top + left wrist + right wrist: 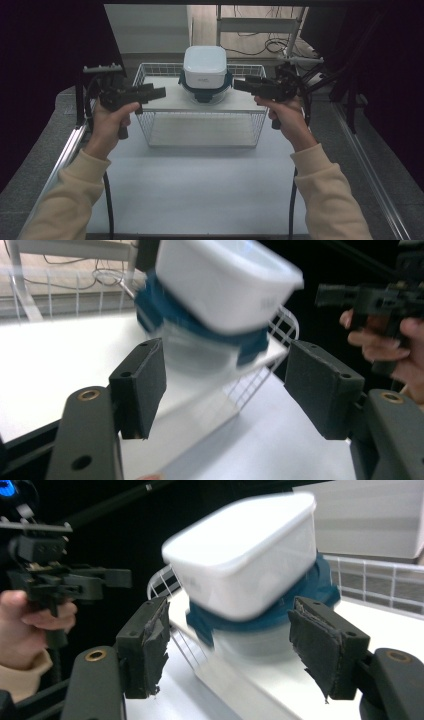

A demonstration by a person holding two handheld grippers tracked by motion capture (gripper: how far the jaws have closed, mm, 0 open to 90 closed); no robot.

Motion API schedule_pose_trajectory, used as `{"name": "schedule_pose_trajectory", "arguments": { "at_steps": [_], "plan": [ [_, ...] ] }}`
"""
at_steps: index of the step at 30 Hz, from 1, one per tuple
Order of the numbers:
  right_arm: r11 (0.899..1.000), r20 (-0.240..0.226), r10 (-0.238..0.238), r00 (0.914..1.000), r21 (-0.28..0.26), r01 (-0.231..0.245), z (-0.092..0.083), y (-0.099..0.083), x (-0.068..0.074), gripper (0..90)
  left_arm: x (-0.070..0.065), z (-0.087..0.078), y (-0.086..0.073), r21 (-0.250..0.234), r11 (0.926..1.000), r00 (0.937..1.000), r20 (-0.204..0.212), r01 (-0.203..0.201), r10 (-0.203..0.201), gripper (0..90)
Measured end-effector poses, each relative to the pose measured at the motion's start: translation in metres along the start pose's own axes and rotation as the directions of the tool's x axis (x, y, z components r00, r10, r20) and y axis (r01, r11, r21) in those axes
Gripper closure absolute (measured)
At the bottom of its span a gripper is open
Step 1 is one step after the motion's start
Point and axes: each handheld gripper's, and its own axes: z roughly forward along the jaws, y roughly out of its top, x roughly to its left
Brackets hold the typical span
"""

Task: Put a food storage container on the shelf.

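Standing on a flat white board (165, 102) that lies across the top of a white wire basket (252, 131) is a stack of food containers: a white rounded-square plastic box (205, 66) sits on a dark blue lid with side clips (186, 86), and under this lid is a clear round bowl (205, 95). The basket stands on the white desk (200, 190), toward its far side, and the stack is near the middle of the board. The left gripper (161, 92) is held in the person's left hand (111, 117) at the left end of the board and it points toward the stack, a little apart from it. The right gripper (239, 84) is held in the right hand (285, 112) and it points at the stack from the other side, its tip close beside the blue lid. In the left gripper view both black padded jaws stand wide open with nothing between them, and the stack appears ahead of them, blurred. In the right gripper view the jaws are also spread wide and empty, their pads look worn and torn at the edges, and the white box with the blue lid is just beyond them. Both sleeves (330, 195) are cream-coloured.
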Motion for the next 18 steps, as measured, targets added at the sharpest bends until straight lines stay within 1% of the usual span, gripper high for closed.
{"name": "schedule_pose_trajectory", "arguments": {
  "at_steps": [1,3,4,6,8,9,10,12,15,16,18],
  "plan": [
    [1.0,0.009,-0.016,0.9998,0.004,0.016,-0.002,-0.006,0.002,32.2,-0.001,0.0,-0.008,0.012,0.9999,1.0,0.003,-0.009,0.009,31.8],
    [0.999,0.027,-0.041,0.9988,0.022,0.04,-0.005,-0.018,0.006,32.0,-0.003,0.001,-0.026,0.028,0.9995,0.9999,0.003,-0.012,0.012,31.4],
    [0.998,0.032,-0.051,0.9982,0.027,0.05,-0.007,-0.025,0.008,32.0,-0.004,0.002,-0.035,0.041,0.999,0.9998,-0.002,-0.021,0.021,31.4],
    [0.997,0.045,-0.07,0.9965,0.034,0.069,-0.011,-0.04,0.011,31.9,-0.006,0.003,-0.054,0.064,0.9971,0.9987,-0.026,-0.041,0.043,31.3],
    [0.997,0.05,-0.078,0.9957,0.033,0.077,-0.015,-0.057,0.013,31.5,-0.006,0.004,-0.073,0.08,0.9958,0.9987,-0.024,-0.044,0.046,31.3],
    [0.996,0.062,-0.08,0.9948,0.033,0.079,-0.018,-0.066,0.014,31.5,-0.006,0.004,-0.079,0.088,0.9951,0.9986,-0.026,-0.044,0.046,31.3],
    [0.996,0.073,-0.084,0.9938,0.032,0.082,-0.019,-0.072,0.014,31.3,-0.005,0.004,-0.089,0.101,0.9938,0.9984,-0.026,-0.048,0.051,31.2],
    [0.995,0.099,-0.1,0.9901,0.04,0.096,-0.025,-0.09,0.016,30.8,-0.005,0.005,-0.105,0.107,0.993,0.9981,-0.032,-0.05,0.054,31.1],
    [0.993,0.103,-0.115,0.9879,0.049,0.111,-0.035,-0.116,0.019,30.3,-0.006,0.006,-0.127,0.128,0.9899,0.9969,-0.041,-0.061,0.067,30.8],
    [0.992,0.112,-0.123,0.9861,0.055,0.117,-0.039,-0.124,0.019,30.3,-0.007,0.007,-0.134,0.138,0.9882,0.9963,-0.046,-0.066,0.073,30.7],
    [0.992,0.123,-0.12,0.9851,0.063,0.113,-0.044,-0.142,0.02,30.3,-0.007,0.01,-0.148,0.147,0.9865,0.9951,-0.057,-0.071,0.08,30.6]
  ]
}}
